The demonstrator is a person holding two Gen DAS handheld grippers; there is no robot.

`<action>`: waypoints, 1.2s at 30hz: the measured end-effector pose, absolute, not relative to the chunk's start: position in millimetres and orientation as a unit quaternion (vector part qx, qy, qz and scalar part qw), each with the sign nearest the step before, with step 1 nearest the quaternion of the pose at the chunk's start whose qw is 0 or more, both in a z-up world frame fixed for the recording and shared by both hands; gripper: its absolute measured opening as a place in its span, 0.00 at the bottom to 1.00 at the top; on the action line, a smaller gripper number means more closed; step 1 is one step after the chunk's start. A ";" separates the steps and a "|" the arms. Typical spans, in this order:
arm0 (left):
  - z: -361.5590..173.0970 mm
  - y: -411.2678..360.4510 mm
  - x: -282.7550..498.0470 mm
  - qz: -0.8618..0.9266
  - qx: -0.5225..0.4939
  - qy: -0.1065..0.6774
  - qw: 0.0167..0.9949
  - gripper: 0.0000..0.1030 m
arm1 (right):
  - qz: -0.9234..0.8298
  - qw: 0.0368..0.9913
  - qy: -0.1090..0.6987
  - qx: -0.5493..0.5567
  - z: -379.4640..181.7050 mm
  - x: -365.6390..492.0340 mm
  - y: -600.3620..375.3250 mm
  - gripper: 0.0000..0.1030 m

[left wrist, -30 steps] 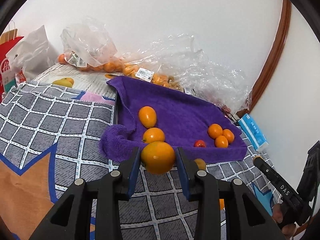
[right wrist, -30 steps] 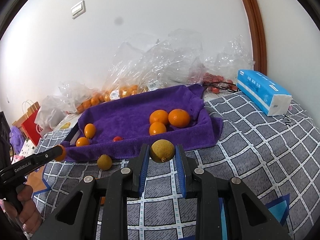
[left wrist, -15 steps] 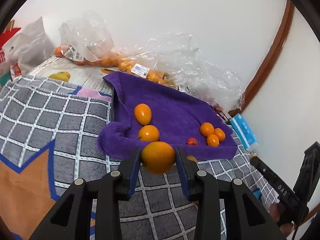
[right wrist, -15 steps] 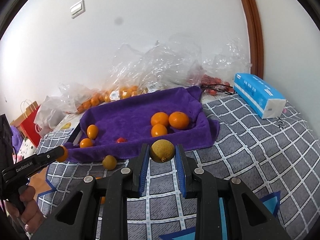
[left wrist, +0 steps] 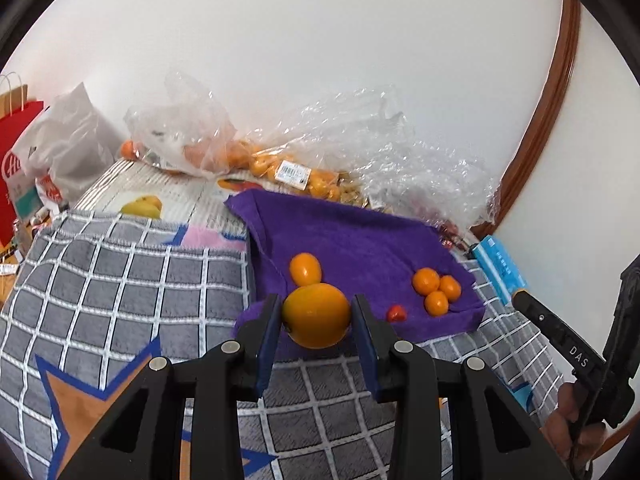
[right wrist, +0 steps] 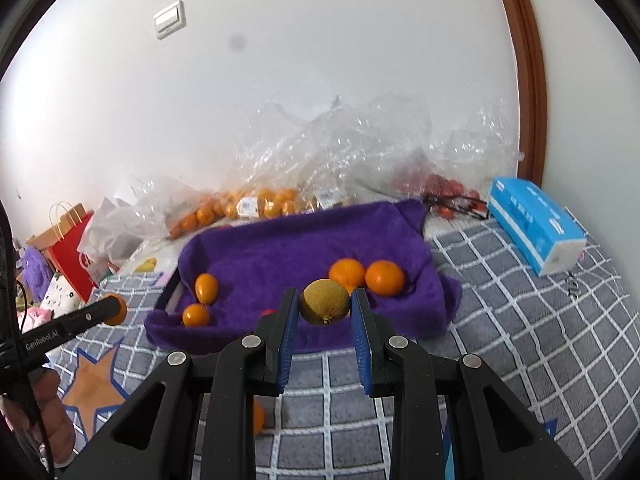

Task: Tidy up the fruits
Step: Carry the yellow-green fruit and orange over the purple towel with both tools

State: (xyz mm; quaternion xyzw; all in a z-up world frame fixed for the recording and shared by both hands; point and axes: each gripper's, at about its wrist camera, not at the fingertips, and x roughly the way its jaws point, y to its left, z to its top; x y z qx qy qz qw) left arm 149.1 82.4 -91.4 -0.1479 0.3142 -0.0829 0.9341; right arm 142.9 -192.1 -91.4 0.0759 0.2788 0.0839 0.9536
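A bed covered by a grey blanket with a white grid and blue-edged orange stars [left wrist: 120,280] carries everything. On it lies a purple terry towel [right wrist: 304,240], draped over a tray-like form. A blue tissue pack [right wrist: 536,228] rests on the blanket to the towel's right. Crumpled clear plastic bags of orange fruit [left wrist: 280,164] lie along the wall behind the towel.

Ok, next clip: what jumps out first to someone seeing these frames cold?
Each claw grips a fruit right up front: the left claw holds a bright orange fruit, the right claw a dull yellow-green fruit. Behind them, a purple towel on the grey checked blanket carries small oranges, with crinkled plastic bags along the wall.
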 end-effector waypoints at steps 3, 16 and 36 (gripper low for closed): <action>-83.4 83.9 153.4 -0.088 -0.153 0.309 0.934 0.33 | 0.084 0.956 0.270 0.074 -83.5 146.1 -190.0 0.26; -61.4 78.3 190.6 -0.082 -0.134 0.290 0.944 0.33 | 0.088 0.962 0.248 0.066 -69.0 178.6 -179.0 0.26; -93.6 82.4 236.0 -0.104 -0.173 0.299 0.933 0.33 | 0.107 0.962 0.240 0.077 -90.8 231.6 -174.8 0.26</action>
